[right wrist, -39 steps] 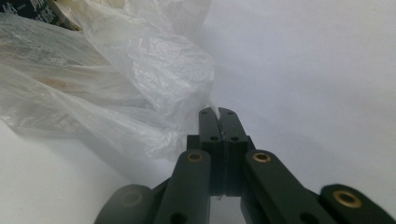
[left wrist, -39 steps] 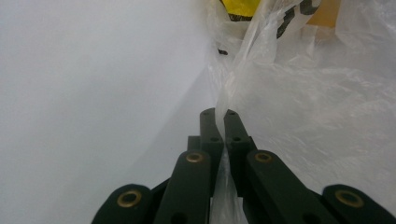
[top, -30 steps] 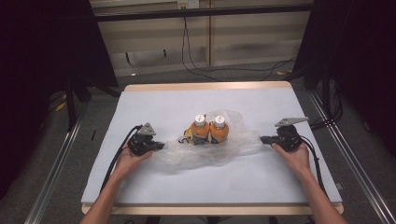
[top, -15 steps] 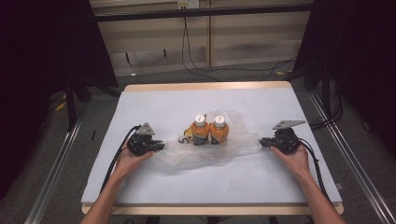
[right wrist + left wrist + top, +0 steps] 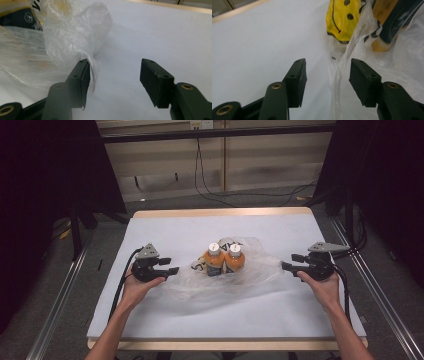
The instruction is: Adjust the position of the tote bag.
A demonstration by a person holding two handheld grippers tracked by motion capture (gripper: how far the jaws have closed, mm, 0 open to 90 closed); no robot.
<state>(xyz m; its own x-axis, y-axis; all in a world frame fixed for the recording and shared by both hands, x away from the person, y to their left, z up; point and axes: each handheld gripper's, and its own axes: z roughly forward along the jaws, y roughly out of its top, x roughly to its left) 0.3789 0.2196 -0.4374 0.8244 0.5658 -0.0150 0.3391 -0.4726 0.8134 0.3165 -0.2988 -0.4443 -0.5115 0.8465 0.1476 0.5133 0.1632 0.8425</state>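
Two orange bottles (image 5: 224,259) with white caps stand side by side in a crumpled clear plastic bag (image 5: 245,275) at mid-table. A yellow smiley print (image 5: 340,17) marks the bag. My left gripper (image 5: 172,269) is open at the bag's left edge, and a fold of plastic (image 5: 337,82) lies between its jaws. My right gripper (image 5: 285,266) is open at the bag's right edge, with the plastic (image 5: 75,37) touching its left jaw. A bottle's dark label (image 5: 395,21) shows close ahead in the left gripper view.
The white table top (image 5: 165,230) has a wooden rim. Metal rails (image 5: 60,310) run along both sides on the floor. Cables (image 5: 210,175) hang behind the far edge. A person's forearms reach in from the bottom.
Both grippers have edged slightly inward toward the bag's two ends. The bottles and bag have not moved.
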